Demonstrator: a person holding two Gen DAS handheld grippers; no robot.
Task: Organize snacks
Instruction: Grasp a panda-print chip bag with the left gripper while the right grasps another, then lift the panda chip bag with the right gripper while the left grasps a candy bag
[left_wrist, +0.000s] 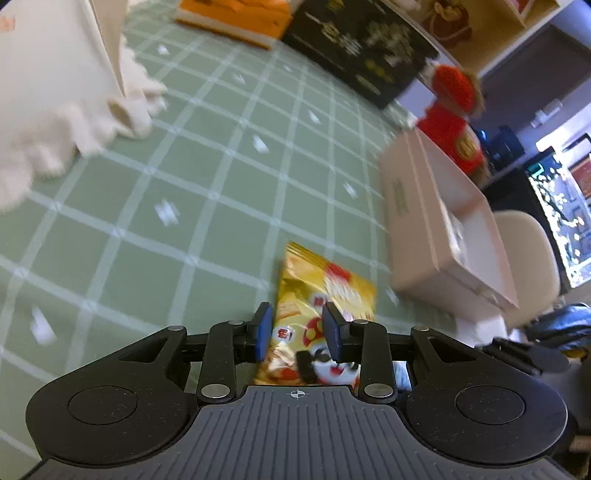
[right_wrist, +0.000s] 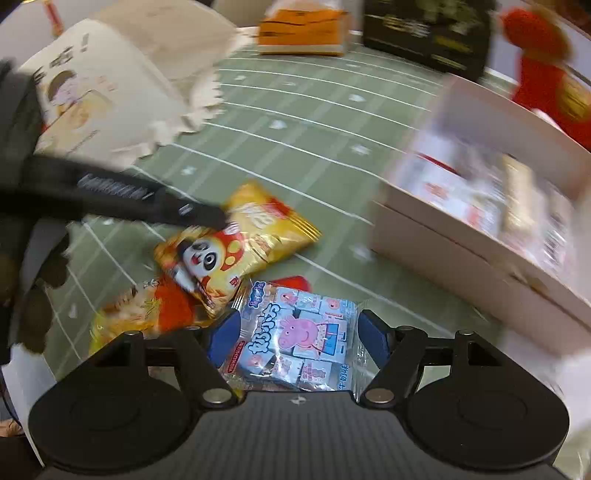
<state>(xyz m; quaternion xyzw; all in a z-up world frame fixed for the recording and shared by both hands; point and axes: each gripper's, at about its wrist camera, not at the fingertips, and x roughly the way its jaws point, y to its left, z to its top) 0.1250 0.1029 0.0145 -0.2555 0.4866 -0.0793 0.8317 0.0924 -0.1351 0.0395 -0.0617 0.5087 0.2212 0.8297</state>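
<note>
On the green checked tablecloth (left_wrist: 184, 184) lies a yellow panda snack bag (left_wrist: 321, 280). My left gripper (left_wrist: 298, 330) is shut on its middle, and the bag spreads past the right pad. In the right wrist view that gripper's black finger (right_wrist: 184, 210) rests on the same panda bag (right_wrist: 229, 251). My right gripper (right_wrist: 297, 338) is shut on a blue Peppa Pig snack bag (right_wrist: 299, 332), one pad on each side edge. A white box (right_wrist: 461, 251) with several packets inside stands at the right, also visible as the box (left_wrist: 417, 221) in the left wrist view.
An orange-red snack bag (right_wrist: 147, 314) lies under the panda bag, and a red packet (right_wrist: 295, 282) is behind the Peppa bag. A white paper bag (right_wrist: 92, 92) stands at the left. An orange box (right_wrist: 303, 33), a black box (right_wrist: 424, 33) and a red plush toy (left_wrist: 450, 110) line the far edge.
</note>
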